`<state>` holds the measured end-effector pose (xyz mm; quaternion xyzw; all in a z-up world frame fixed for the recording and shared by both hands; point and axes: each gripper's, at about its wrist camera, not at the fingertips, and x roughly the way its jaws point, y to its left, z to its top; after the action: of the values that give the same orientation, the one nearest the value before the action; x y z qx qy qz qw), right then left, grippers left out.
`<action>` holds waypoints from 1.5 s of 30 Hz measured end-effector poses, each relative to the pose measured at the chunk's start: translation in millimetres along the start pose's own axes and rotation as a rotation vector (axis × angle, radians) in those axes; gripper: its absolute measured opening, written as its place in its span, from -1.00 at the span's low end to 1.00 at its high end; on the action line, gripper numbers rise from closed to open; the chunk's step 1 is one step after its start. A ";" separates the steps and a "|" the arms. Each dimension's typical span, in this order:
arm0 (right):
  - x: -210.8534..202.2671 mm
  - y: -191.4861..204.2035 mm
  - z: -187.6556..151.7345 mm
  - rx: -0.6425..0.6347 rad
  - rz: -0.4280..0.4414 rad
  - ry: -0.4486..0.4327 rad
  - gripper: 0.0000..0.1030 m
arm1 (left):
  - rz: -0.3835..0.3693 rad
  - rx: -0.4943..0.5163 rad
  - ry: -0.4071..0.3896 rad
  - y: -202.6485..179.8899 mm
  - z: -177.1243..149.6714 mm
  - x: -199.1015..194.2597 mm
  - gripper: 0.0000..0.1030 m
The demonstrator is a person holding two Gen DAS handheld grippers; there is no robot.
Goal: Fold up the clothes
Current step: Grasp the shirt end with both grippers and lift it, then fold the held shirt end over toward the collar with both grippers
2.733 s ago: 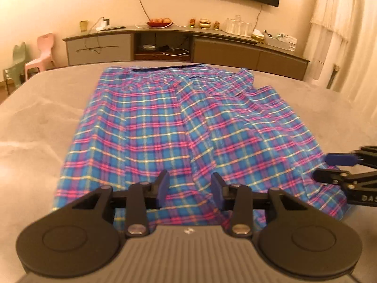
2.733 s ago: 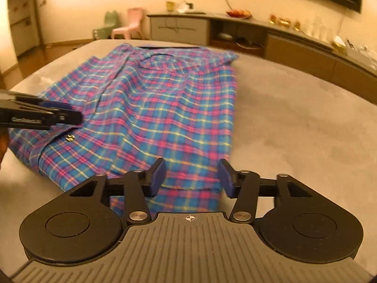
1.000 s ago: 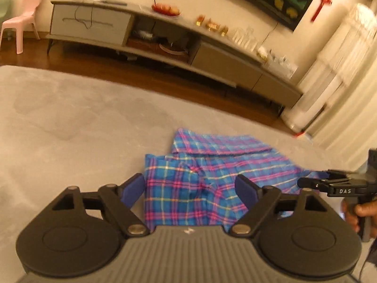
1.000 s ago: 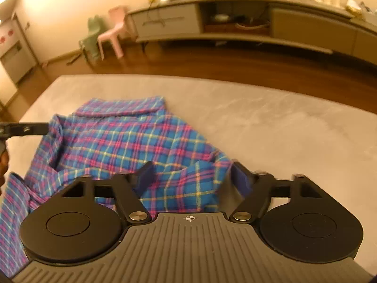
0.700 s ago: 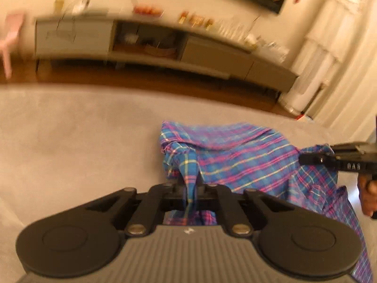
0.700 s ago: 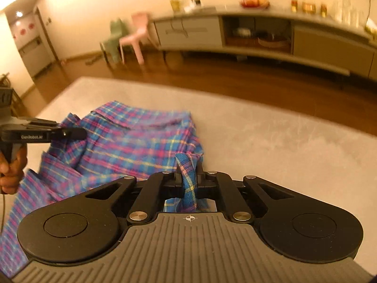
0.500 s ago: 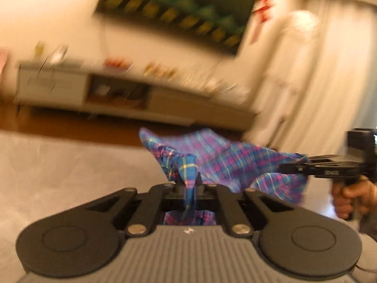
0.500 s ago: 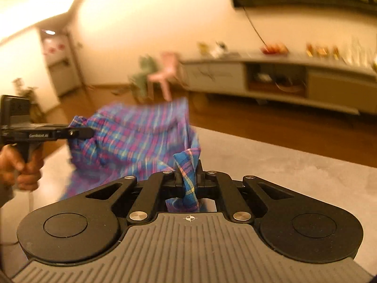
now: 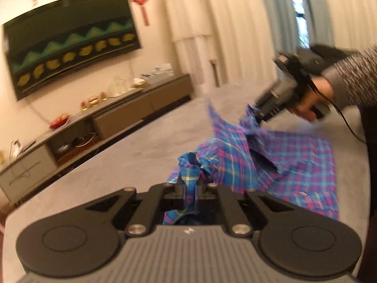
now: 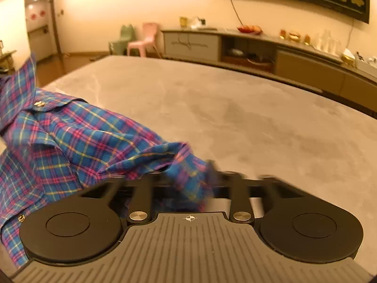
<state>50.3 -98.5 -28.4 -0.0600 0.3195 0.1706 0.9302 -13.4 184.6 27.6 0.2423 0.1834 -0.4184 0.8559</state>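
A blue and pink plaid shirt [image 9: 294,160] lies partly folded on the grey table [image 9: 132,155]. My left gripper [image 9: 191,184] pinches a bunched corner of it just above the table, and its jaws are starting to open with the cloth still pressed between the pads. In the right wrist view, the shirt [image 10: 77,136] trails off to the left. My right gripper [image 10: 186,176] is blurred and its jaws are opening. A fold of cloth lies loose between them. From the left wrist, the right gripper [image 9: 256,115] is held in a hand [image 9: 308,99] over the shirt's far corner.
The table [image 10: 235,108] stretches bare ahead and to the right. Beyond its far edge stand a long low cabinet [image 10: 259,47] with small items on top, and a pink chair [image 10: 143,40]. Pale curtains [image 9: 235,35] hang at the back.
Both grippers shut on corners of the shirt, lifted them and carried them across over the rest of the cloth. The right jaws have now spread apart. The left gripper has rolled.
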 end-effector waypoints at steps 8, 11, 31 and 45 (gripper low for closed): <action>-68.8 18.7 -13.8 0.212 -0.069 -0.036 0.13 | 0.083 0.104 0.091 -34.1 -12.6 5.4 -0.67; -76.5 41.7 -27.3 0.352 0.164 -0.032 0.14 | 0.083 0.156 0.088 -51.7 -7.3 -0.7 -0.60; -53.3 -23.5 -112.2 1.325 0.452 -0.178 -1.00 | 0.076 -0.007 -0.017 -23.8 1.8 -13.8 -0.50; -71.3 68.5 -143.0 1.370 0.622 -0.053 0.42 | 0.097 0.311 0.065 -68.7 -0.5 7.3 0.04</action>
<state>-108.7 -86.0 -97.5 0.6291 0.3340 0.1898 0.6758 -64.5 143.7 5.4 0.3940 0.1322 -0.3918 0.8208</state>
